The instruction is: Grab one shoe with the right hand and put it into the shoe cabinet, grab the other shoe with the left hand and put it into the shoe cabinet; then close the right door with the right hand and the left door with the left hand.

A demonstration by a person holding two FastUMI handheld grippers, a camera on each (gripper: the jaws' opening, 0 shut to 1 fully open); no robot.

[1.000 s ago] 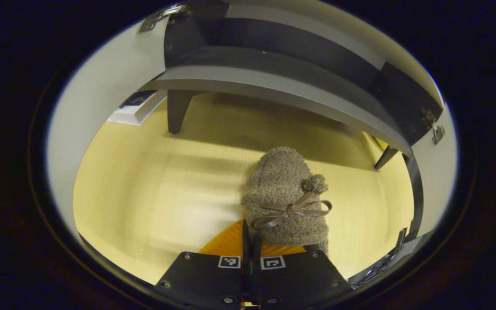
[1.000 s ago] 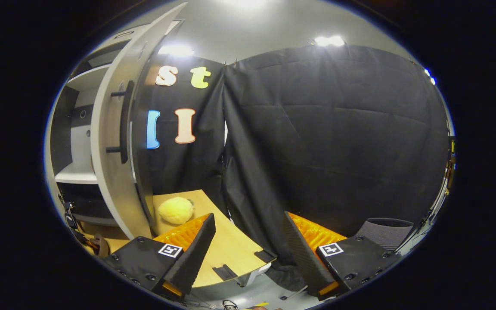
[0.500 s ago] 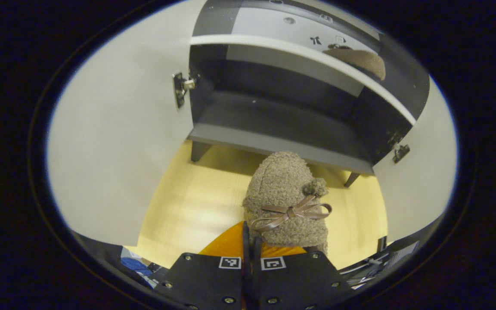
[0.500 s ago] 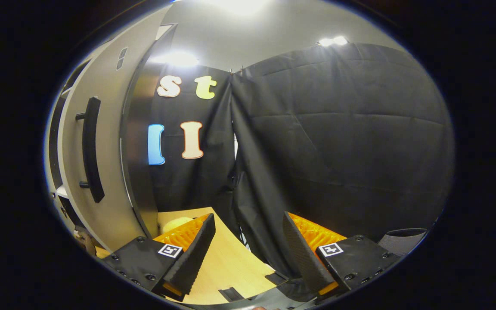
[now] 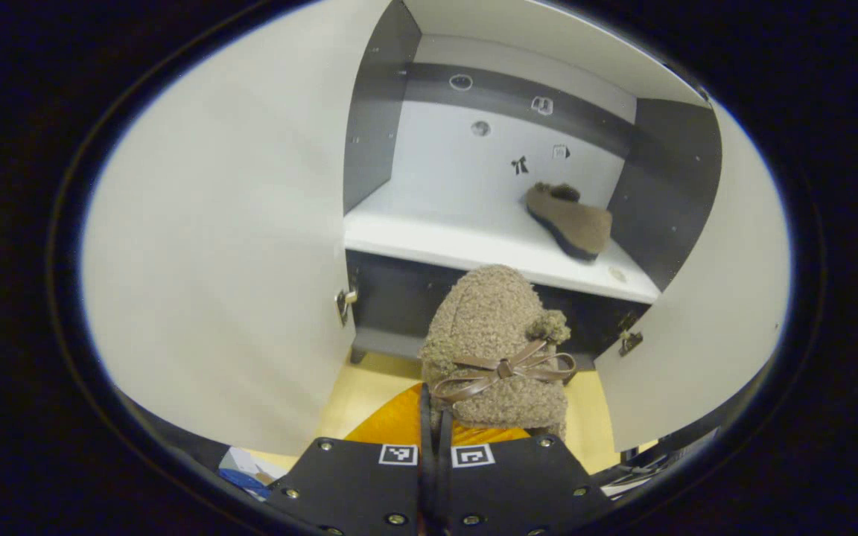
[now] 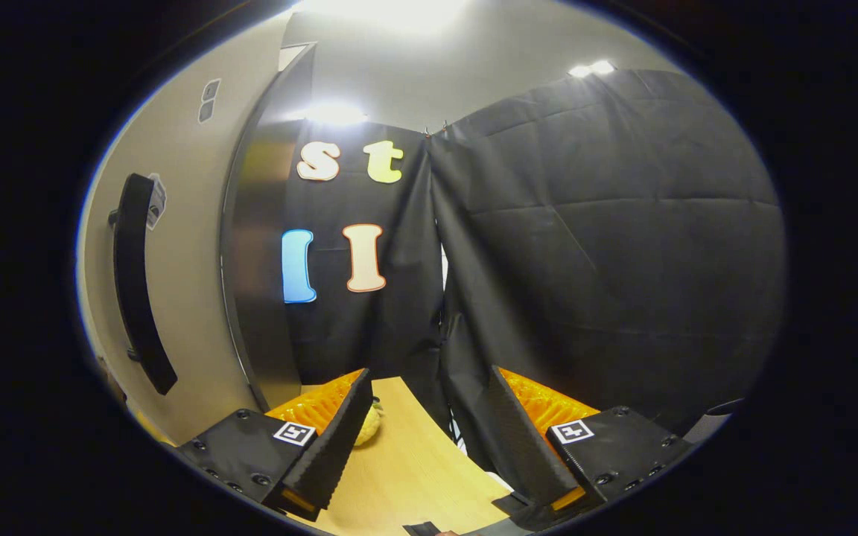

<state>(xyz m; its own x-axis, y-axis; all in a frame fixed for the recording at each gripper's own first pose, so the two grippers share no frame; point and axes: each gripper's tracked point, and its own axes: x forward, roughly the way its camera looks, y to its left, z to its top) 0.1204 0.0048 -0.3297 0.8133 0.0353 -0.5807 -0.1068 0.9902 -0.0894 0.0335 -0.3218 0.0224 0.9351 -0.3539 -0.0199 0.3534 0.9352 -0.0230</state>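
L gripper (image 5: 435, 417) is clamped on the fuzzy shoe (image 5: 494, 350) at its heel rim, toe pointing fwd toward the shelf (image 5: 474, 242) just ahead. Other shoe (image 5: 570, 223) sits ahead-right on it. Looks light, soft, squashy; rim pinch should do. R gripper (image 6: 425, 428) gapes, empty.

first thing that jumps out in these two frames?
The fuzzy brown shoe with a bow, clamped in the left gripper at the bottom of the left gripper view, pointing at the open shoe cabinet. Behind it the other shoe already lies on the white shelf, to the right. In the right gripper view, the right gripper has its jaws apart and empty, beside a door with a long black handle.
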